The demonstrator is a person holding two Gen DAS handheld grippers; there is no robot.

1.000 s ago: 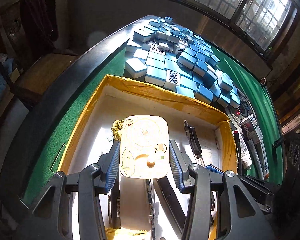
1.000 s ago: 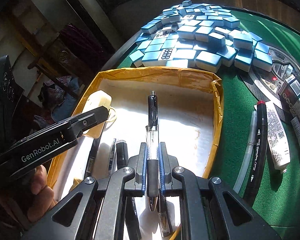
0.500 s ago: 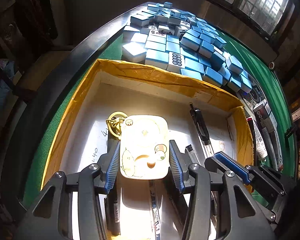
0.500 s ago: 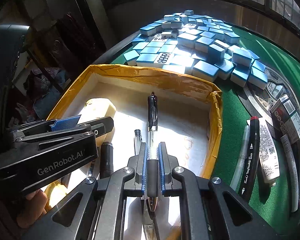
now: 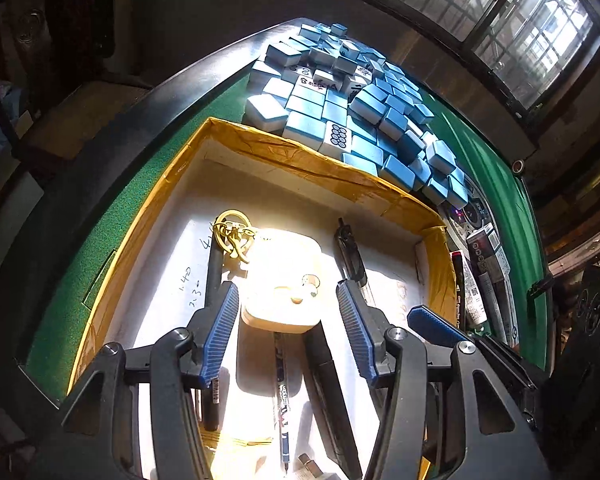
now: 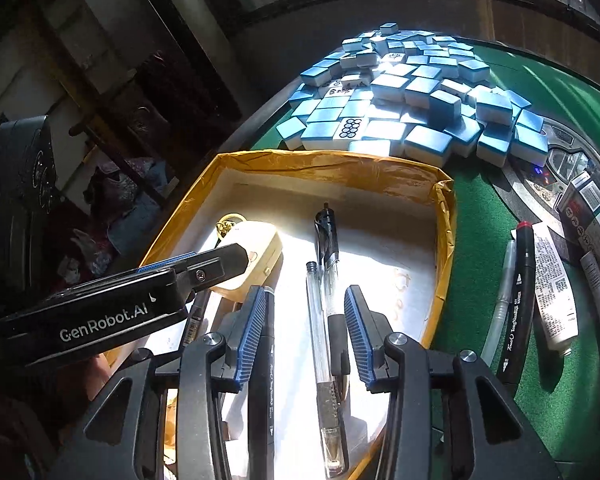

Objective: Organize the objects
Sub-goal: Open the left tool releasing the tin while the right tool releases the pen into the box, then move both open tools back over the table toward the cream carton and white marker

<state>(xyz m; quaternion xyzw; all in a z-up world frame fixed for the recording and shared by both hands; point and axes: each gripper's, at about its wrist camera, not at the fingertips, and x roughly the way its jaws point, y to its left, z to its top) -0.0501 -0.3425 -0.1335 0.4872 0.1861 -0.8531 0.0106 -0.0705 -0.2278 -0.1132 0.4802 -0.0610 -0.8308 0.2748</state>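
Both loads now lie in the yellow-rimmed cardboard box on the green-felt worktop. The right hand-held gripper has just been opening, its jaws clear of the black-capped pen, whose long axis runs straight ahead between them; the left hand-held gripper has likewise just been opening around the cream keychain case, pads apart from it. The marker and tube, near the worktop's right edge, lie nearer the right hand; mahjong tiles crowd the far edge; windows behind.

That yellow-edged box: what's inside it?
The box holds a cream case with a gold keyring, a black-capped pen, a clear pen and markers; the tools hide its near end.
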